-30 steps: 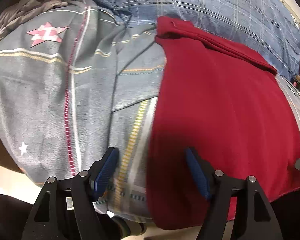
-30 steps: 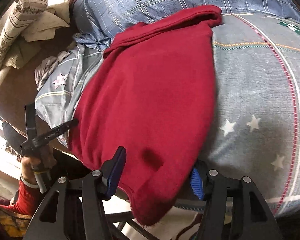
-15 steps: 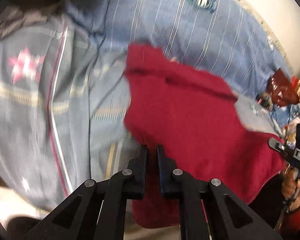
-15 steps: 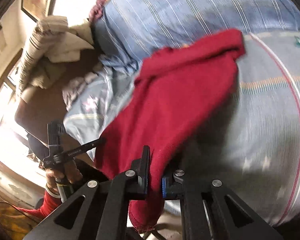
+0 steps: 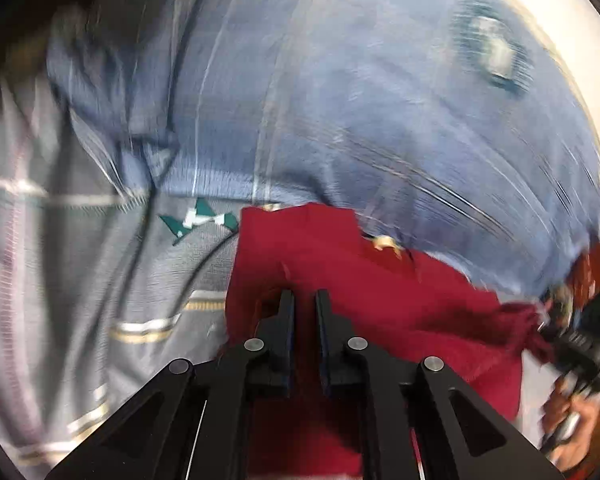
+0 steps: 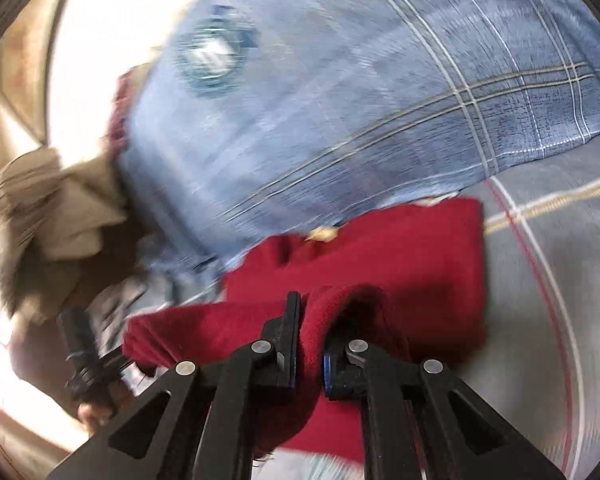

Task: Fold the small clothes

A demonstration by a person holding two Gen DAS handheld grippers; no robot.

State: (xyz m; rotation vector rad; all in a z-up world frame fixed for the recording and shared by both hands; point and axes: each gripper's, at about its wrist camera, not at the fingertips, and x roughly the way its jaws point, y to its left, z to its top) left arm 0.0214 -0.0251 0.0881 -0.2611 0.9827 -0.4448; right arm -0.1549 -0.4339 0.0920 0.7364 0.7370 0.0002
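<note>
Garment (image 5: 380, 304): red, on bedspread (image 5: 100, 280), near edge lifted | left gripper (image 5: 305, 312): jaws nearly closed, cloth pinched | right gripper (image 6: 310, 328): clamped on hem | purpose: 2 corners held so 1 even fold is carried toward pillow (image 6: 340, 100).

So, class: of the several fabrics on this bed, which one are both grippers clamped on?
The plain red garment. The left gripper and right gripper both pinch it; the blue plaid pillow and grey starred sheet lie untouched.

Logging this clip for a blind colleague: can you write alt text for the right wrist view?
The right gripper is shut on a bunched fold of the dark red fleece garment, which lies on a grey patterned bedsheet. A blue checked pillow lies beyond it, blurred by motion.
</note>
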